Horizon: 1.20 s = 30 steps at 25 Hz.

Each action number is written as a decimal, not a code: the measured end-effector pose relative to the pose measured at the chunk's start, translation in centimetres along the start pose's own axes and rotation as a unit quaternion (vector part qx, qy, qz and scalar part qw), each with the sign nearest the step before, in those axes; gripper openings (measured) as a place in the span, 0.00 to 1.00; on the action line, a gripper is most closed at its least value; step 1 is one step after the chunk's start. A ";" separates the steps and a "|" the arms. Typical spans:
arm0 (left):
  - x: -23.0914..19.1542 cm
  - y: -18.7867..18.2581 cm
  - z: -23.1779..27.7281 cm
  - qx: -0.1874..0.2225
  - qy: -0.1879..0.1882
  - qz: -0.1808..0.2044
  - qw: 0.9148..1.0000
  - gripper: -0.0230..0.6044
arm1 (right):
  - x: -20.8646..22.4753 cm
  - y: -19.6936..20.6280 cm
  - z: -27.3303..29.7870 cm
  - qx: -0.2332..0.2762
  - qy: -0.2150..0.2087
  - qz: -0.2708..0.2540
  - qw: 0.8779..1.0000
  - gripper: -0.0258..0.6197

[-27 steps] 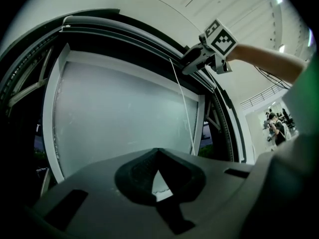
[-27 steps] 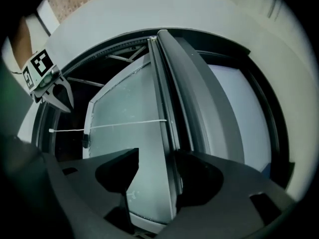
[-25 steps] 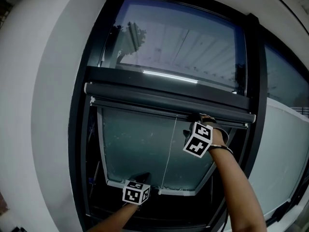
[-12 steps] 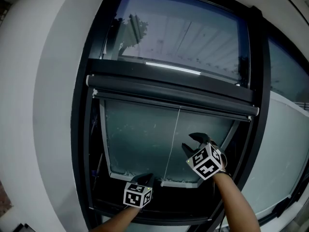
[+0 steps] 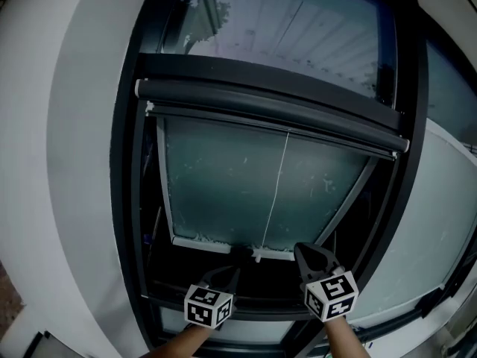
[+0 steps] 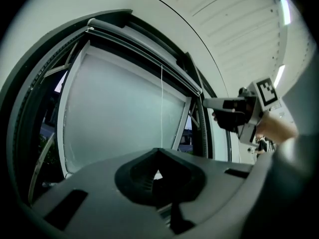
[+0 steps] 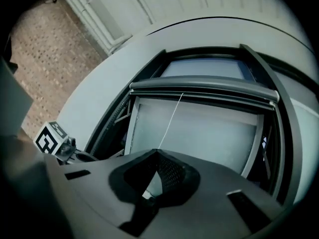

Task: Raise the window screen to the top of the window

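The window screen's dark bar runs across the window, well below the top of the frame. A thin cord hangs from it in front of the frosted pane. Both grippers sit low, near the pane's bottom edge and clear of the bar. My left gripper is shut, left of the cord. My right gripper has just closed its jaws and is shut with nothing seen between them. In the left gripper view the right gripper shows beside the frame.
The upper glass reflects a ribbed ceiling. A white wall curves along the window's left side, and another pane lies to the right. A brick surface shows at the upper left of the right gripper view.
My right gripper has dropped from the bar's right end to below the pane, rolled, and closed its jaws. My left gripper has sunk a little. The bar sits where it was on the window.
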<state>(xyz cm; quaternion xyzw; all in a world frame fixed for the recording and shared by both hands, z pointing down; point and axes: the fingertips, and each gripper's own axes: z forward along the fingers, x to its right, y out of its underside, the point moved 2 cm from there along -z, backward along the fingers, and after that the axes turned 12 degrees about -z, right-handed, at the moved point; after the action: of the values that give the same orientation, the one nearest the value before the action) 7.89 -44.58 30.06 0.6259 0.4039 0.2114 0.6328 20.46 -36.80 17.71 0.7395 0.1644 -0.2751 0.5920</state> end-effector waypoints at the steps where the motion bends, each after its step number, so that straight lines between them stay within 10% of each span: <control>1: 0.3 0.3 -0.7 0.004 0.002 -0.002 1.000 0.04 | -0.9 0.6 -0.9 0.006 0.005 0.020 1.000 0.05; 11: 4.8 4.9 -7.2 0.022 -0.030 0.037 0.999 0.04 | -7.1 7.4 -10.5 0.019 0.027 0.126 0.991 0.05; 30: 10.9 10.8 -8.7 0.020 -0.075 0.056 0.995 0.04 | -9.8 13.9 -17.0 -0.026 -0.018 0.130 0.991 0.05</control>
<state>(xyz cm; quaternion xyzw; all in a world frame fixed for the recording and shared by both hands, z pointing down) 10.12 -29.37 38.74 0.6738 0.3238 0.1911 0.6361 24.13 -22.96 37.03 0.7342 0.0632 -0.2045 0.6443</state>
